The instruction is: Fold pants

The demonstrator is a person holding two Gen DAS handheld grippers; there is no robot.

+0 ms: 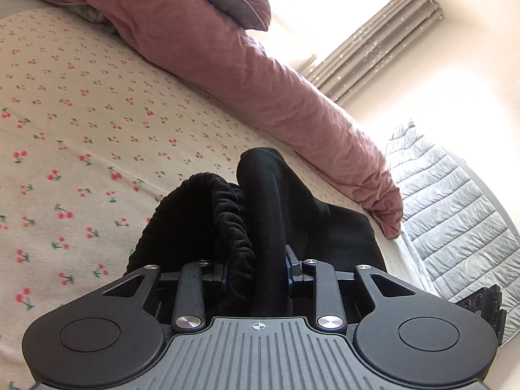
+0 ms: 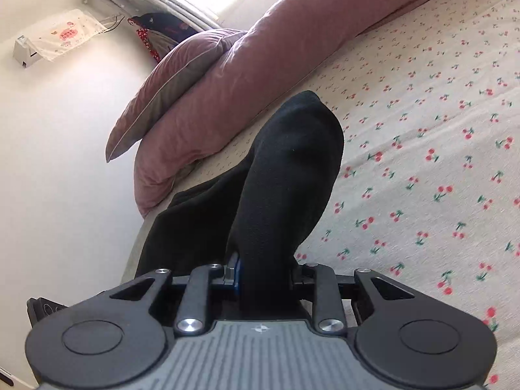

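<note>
The left gripper is clamped on the black pants, its fingers narrowed onto a bunched fold beside the gathered elastic waistband. The right gripper is likewise closed on a thick fold of the same fabric. The pants are held raised above the bed, their slack trailing onto the cherry-print sheet. A pink duvet is heaped along the far edge, with a pillow on it, below a curtained window.
</note>
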